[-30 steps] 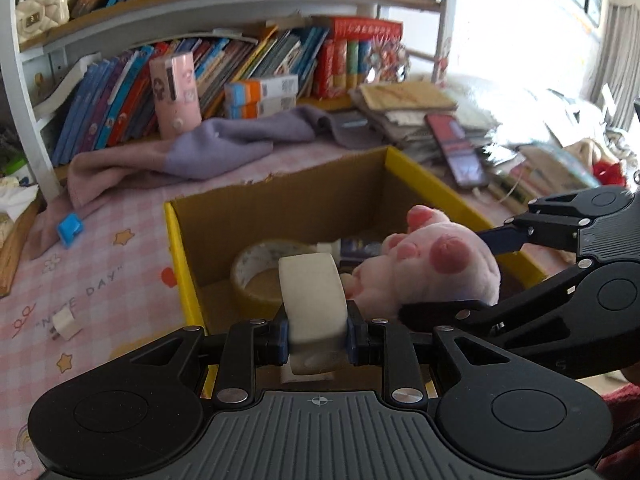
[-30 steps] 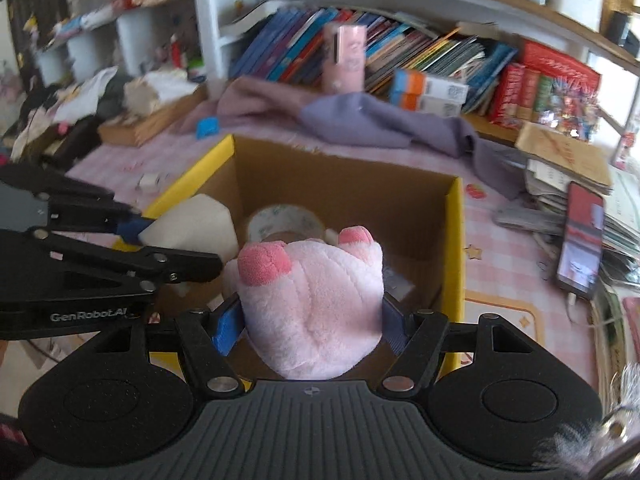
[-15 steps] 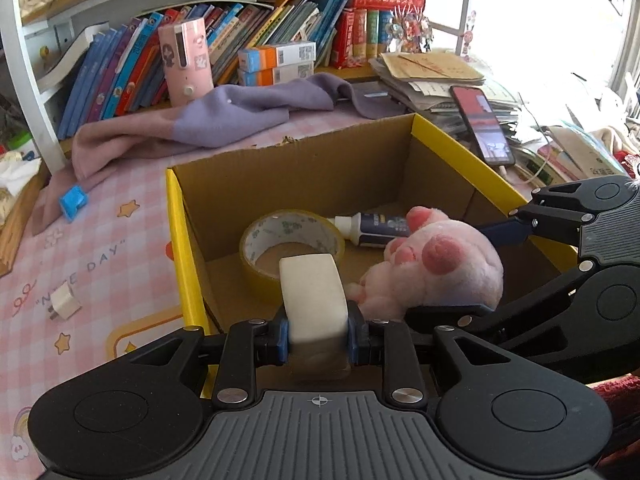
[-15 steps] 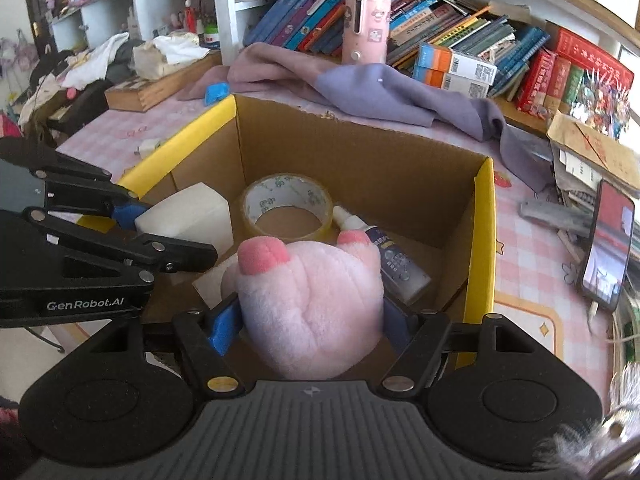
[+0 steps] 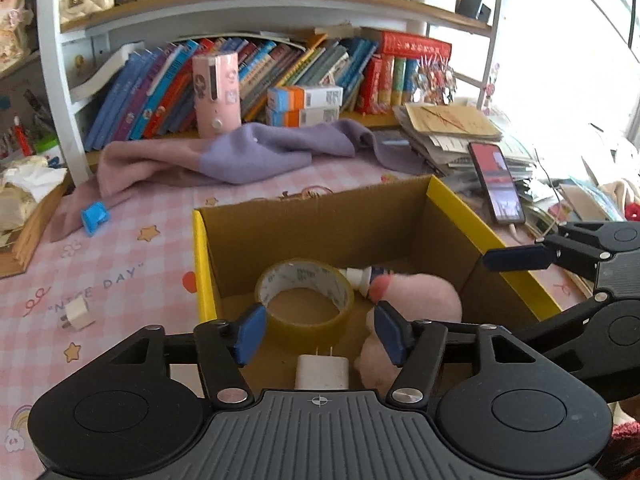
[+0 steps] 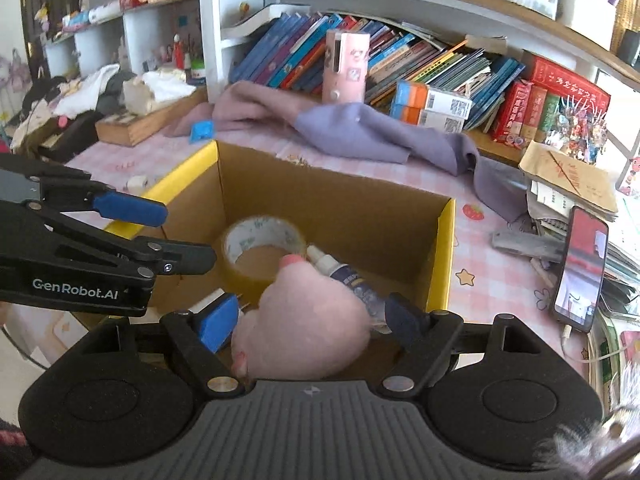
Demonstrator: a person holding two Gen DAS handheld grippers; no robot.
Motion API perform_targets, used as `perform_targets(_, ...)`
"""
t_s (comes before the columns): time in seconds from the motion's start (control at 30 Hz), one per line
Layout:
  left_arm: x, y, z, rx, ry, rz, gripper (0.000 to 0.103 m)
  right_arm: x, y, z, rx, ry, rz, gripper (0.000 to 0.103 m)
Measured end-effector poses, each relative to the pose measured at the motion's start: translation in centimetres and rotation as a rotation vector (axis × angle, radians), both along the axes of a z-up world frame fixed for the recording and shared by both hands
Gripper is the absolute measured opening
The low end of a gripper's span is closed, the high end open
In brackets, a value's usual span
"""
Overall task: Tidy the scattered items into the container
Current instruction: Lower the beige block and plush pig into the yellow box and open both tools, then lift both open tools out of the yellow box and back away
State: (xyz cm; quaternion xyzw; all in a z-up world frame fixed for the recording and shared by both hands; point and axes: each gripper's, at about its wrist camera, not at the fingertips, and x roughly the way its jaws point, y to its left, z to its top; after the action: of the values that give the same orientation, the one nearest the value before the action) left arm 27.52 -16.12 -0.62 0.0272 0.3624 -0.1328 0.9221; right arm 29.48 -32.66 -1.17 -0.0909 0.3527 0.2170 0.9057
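- We are opening our left claw over the cardboard box; the white charger is lying inside, released.
- We are opening our right claw wide; the pink plush is sitting inside the box, unpressed.

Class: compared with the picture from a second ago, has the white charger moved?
Yes. The white charger has left the left gripper, whose fingers are opening, and lies on the box floor, nearer than the tape roll.
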Motion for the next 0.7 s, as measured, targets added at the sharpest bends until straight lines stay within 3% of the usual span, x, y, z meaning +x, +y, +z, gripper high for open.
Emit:
perform_targets(0.47, -3.5, 2.2, 2.0, -0.018, -0.093, 0.087, 0.08, -2.5, 0.6, 1.6, 0.026, -0.093, -0.055, 0.08)
perform_targets(0.7, -5.8, 3.9, 2.6, -0.029, -0.119, 0.095, 0.082, -4.7, 1.1, 2.6, 0.038, -0.134, -0.121, 0.08)
